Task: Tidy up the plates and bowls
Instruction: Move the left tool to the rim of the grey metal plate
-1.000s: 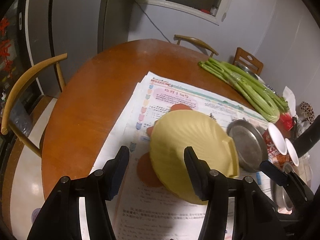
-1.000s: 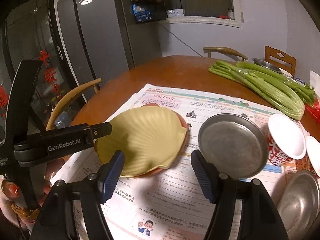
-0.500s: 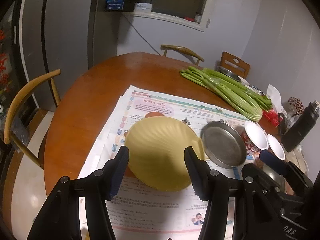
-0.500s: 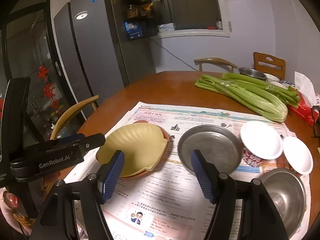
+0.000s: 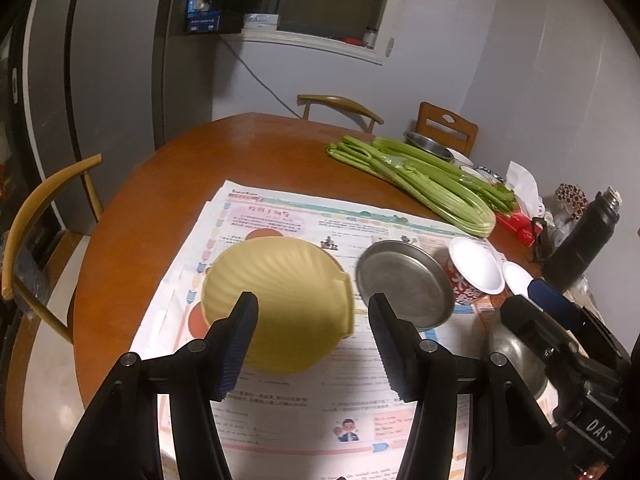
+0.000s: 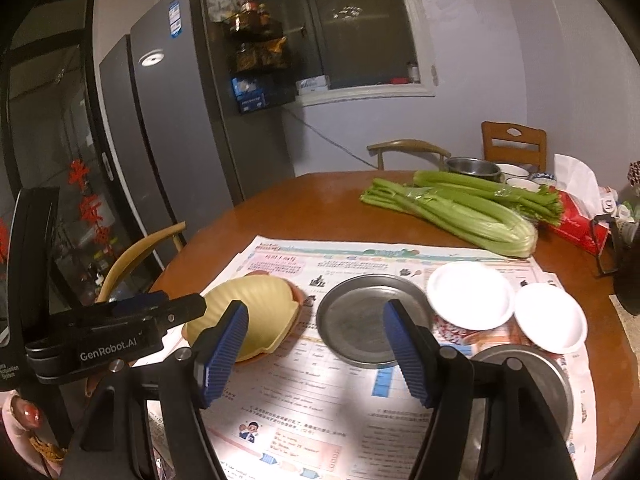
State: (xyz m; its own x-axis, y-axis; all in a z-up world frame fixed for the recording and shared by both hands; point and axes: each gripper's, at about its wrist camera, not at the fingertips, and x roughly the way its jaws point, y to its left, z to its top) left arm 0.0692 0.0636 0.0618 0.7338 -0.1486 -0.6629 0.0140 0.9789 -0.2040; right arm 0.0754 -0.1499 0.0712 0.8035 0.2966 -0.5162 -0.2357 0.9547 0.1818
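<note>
Left gripper (image 5: 312, 344): jaws stand partly open and empty, hanging above the near rim of the yellow shell plate (image 5: 276, 300).
Yellow shell plate: lies on an orange plate (image 6: 296, 292) whose rim barely shows, on the newspaper (image 5: 304, 412) at the left of the spread.
Steel plate (image 6: 360, 318): just right of the yellow one, apart from it, flat on the paper.
White bowls (image 6: 470, 294): two, touching or nearly so, right of the steel plate; a steel bowl (image 6: 560, 376) sits nearer the camera.
Right gripper (image 6: 316, 344): jaws open wider, nothing between them, aimed between the yellow plate and the steel plate.
Step in hand: likely choosing the next piece to stack, probably the steel plate.
Next move: lower and pinch one rim.
Open room: bare surface (image 5: 132, 216) lies left and beyond; celery (image 6: 456, 208) crowds the far right, and the surface edge is close at left.
</note>
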